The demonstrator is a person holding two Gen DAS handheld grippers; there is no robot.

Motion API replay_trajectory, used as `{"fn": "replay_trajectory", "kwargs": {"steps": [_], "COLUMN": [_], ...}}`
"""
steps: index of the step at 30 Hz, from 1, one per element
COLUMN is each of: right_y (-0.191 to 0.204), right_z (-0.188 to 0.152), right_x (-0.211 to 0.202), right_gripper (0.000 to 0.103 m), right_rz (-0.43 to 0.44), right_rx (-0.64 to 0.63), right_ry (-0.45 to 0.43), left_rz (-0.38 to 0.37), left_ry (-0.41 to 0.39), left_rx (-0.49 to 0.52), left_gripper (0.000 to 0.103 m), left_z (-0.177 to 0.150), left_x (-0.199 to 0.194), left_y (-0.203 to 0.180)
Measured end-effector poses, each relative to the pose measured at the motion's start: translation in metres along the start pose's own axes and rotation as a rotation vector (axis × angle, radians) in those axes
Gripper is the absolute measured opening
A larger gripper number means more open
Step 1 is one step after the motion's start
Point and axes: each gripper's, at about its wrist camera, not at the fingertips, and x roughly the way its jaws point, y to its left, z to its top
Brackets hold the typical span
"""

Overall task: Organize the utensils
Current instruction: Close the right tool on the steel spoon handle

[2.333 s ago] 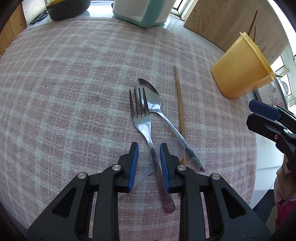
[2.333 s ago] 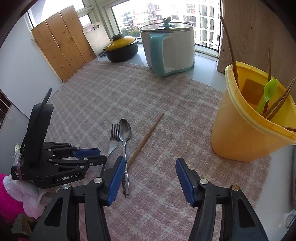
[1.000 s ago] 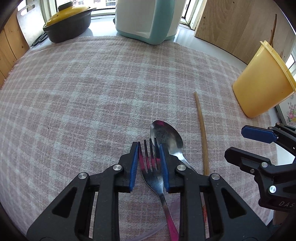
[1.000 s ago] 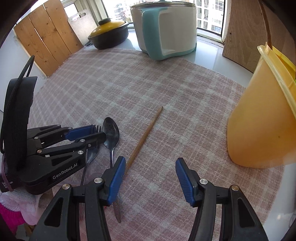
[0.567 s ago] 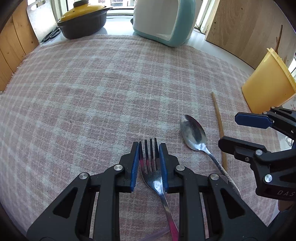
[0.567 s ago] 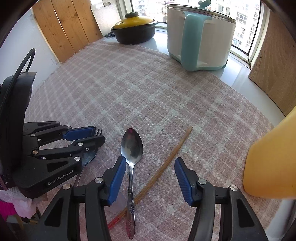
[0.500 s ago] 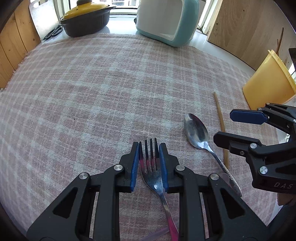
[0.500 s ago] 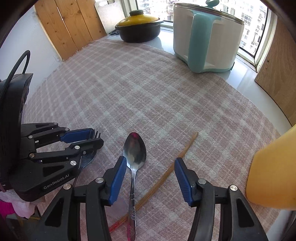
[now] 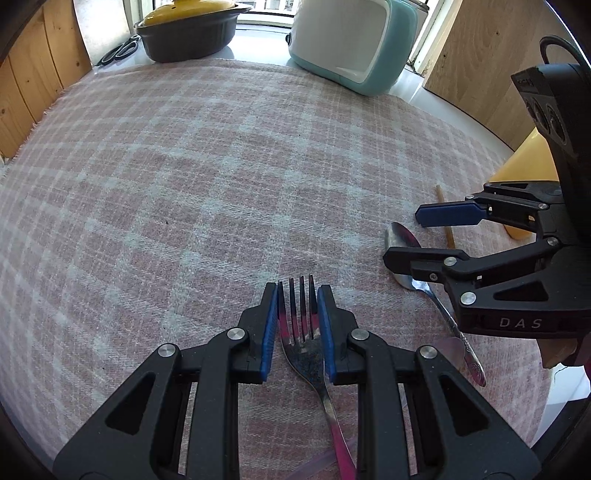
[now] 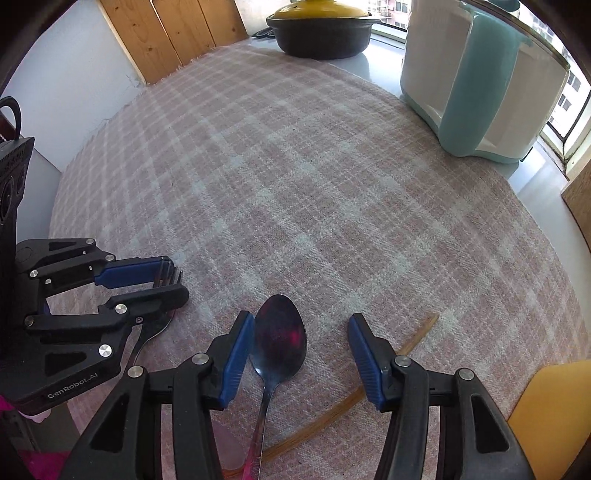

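Spoon [image 10: 277, 338] now sits between right hand-held gripper [image 10: 301, 352] pads.

Pink-and-white plaid woven cloth [image 9: 184, 177] covers most of counter. Dark casserole pot with yellow lid [image 9: 188, 31] at far edge, black-handled scissors [image 9: 118, 53] just left of it. White-and-teal plastic appliance [image 10: 480, 88] over by window. Wooden planks [image 10: 177, 33] lean against wall.
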Motion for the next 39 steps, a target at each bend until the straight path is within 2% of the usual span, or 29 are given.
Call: {"fn": "replay_trajectory", "kwargs": {"steps": [3,7,11,14,17,30,34,39], "right_y": [0.004,0.009,0.014,0.013,0.011,0.015,0.017,0.018], "right_z": [0.002,0.005,0.006,0.004,0.003,-0.005,-0.005,-0.009], "right_x": [0.001,0.003,0.003,-0.001,-0.007,-0.009,-0.014,-0.024], "right_gripper": [0.05,0.03,0.025,0.01,0.003,0.005,0.0,0.0], "right_rz": [-0.008,0.003,0.005,0.009,0.027,0.025,0.022,0.035], "right_rx": [-0.019,-0.033,-0.051,-0.043,-0.031,-0.047,-0.052,-0.053], "right_ry": [0.003,0.011,0.014,0.003,-0.01,0.011,0.006,-0.003], "left_rz": [0.002,0.004,0.0,0.005,0.012,0.026,0.018,0.015], "left_ry": [-0.002,-0.005,-0.006,-0.007,-0.012,-0.025,-0.032,-0.049], "left_rx": [-0.007,-0.016,-0.033,-0.034,-0.036,-0.059,-0.07,-0.073], "left_gripper": [0.02,0.02,0.02,0.02,0.02,0.02,0.02,0.02], "left_z": [0.002,0.001,0.001,0.002,0.003,0.004,0.003,0.003], "left_x": [0.001,0.001,0.001,0.0,-0.001,-0.004,-0.007,-0.014], "left_y": [0.001,0.001,0.003,0.002,0.002,0.004,0.004,0.002]}}
